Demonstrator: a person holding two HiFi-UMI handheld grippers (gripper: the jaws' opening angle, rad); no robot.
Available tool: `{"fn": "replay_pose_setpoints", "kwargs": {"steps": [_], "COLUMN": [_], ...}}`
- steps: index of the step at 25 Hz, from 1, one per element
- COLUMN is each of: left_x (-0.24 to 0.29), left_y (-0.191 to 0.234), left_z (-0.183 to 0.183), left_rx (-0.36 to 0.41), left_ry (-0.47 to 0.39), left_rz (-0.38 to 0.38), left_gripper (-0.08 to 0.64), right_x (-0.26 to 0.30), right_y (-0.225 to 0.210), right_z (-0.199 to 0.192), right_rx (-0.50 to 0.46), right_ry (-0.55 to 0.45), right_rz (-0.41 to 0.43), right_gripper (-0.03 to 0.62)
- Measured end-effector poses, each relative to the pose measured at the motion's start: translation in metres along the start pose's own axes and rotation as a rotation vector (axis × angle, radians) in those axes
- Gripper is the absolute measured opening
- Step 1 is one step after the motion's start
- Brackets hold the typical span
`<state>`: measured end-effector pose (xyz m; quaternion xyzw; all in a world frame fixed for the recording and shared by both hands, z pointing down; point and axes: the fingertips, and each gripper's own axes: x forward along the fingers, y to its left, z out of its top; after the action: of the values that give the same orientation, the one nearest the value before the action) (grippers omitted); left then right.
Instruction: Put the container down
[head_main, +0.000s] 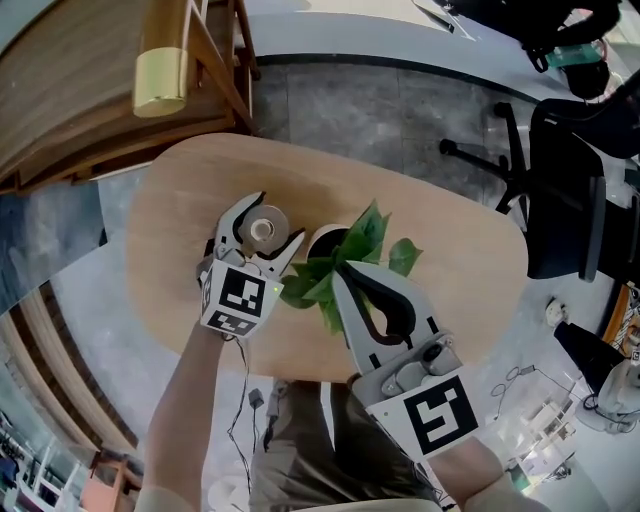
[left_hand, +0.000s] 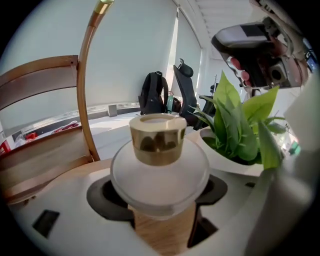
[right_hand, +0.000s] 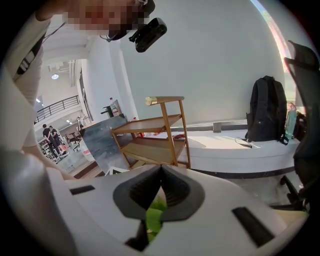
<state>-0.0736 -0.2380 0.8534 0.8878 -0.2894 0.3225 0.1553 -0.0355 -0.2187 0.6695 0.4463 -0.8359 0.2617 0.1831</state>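
Left hand-held gripper (head_main: 272, 222): part open, spread just wide enough for the container (left_hand: 159, 165), dark pads pressed to either side of its frosted round body. Gold collar upright, clear above the jaws. Sits out toward the jaw tips in the head view, over the oval bench (head_main: 455, 265), left of its middle. Cannot tell whether resting on the wood or lifted off it.

Right hand-held gripper (right_hand: 160, 170): closed, tips together, gripping nothing. Only a green leaf visible through the slot behind the tips. Hovers over the plant (head_main: 352, 250), tips among its leaves, just right of the container.

White pot (head_main: 315, 237) just beside the container on its right, close to the nearer tip of the left jaws. Bare wood to the left of the container and beyond it, out to the bench edge. More bare wood across the right half. Wooden chair (head_main: 195, 70) by the far-left edge, black office chair (head_main: 565, 190) off the right edge.
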Motion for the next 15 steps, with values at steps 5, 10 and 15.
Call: {"fn": "replay_pose_setpoints", "kwargs": {"steps": [5, 10, 15], "left_x": [0.012, 0.021, 0.020], "left_y": [-0.007, -0.010, -0.010], "left_z": [-0.015, -0.027, -0.031], "left_rx": [0.037, 0.102, 0.126], "left_ry": [0.021, 0.025, 0.005], "left_rz": [-0.002, 0.001, 0.012], "left_gripper": [0.333, 0.332, 0.331], "right_x": [-0.001, -0.004, -0.006], "right_y": [0.000, -0.003, 0.000], "right_z": [-0.007, -0.012, -0.015], "right_rx": [-0.002, 0.000, -0.003], "right_ry": [0.013, 0.011, 0.013], "right_rz": [-0.003, -0.008, 0.003], "right_gripper": [-0.003, -0.003, -0.003]}}
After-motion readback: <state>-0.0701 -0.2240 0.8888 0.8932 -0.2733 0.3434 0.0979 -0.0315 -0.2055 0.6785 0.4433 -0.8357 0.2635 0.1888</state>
